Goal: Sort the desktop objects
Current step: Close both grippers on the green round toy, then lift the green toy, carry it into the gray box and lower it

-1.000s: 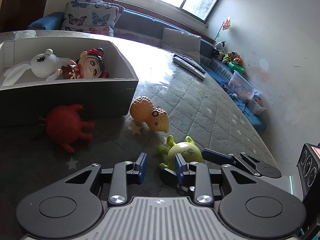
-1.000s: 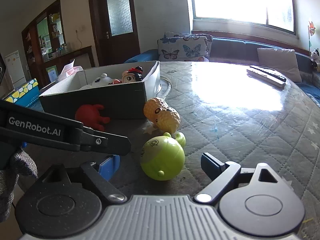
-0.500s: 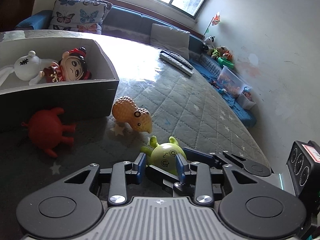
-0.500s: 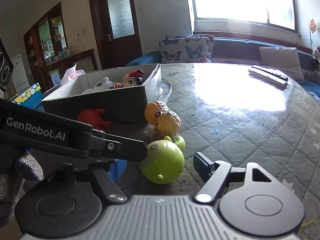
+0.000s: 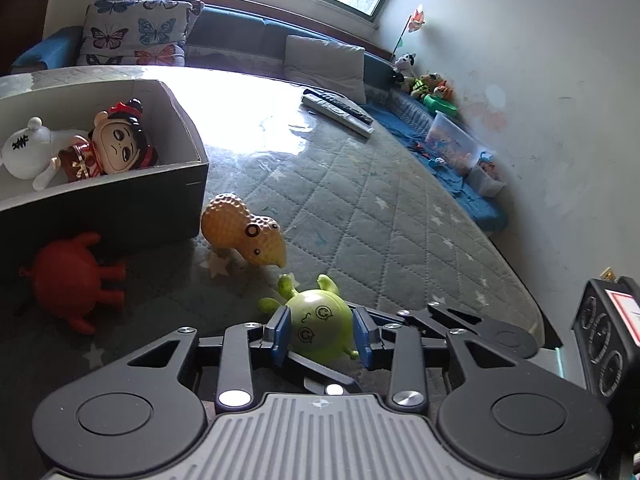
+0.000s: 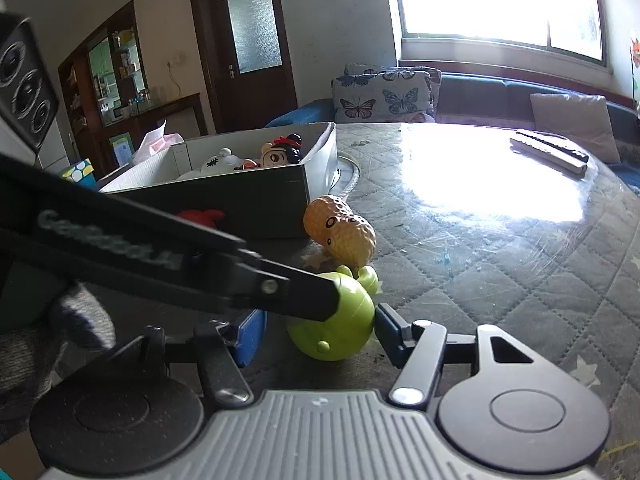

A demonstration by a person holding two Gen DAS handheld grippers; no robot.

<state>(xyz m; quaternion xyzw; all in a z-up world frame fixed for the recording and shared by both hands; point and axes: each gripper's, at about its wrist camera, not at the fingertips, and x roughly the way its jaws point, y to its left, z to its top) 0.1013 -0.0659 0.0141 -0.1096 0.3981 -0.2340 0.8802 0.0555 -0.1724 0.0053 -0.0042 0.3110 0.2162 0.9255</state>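
Note:
A round green toy lies on the quilted table between the blue pads of my left gripper, which touch its sides. In the right wrist view the same green toy sits between my right gripper's fingers, which are spread wide; the right pad touches it, the left stands apart. The left gripper's arm crosses over the toy. A peanut toy and a red crab-like toy lie by the grey box, which holds a doll and a white plush.
Two remote controls lie at the table's far side. A sofa with butterfly cushions runs behind the table. A toy bin sits on the blue bench at the right wall. The table edge curves near the right.
My left gripper has moved forward around the green toy and its pads have come to the toy's sides. My right gripper has moved closer to the toy, staying open.

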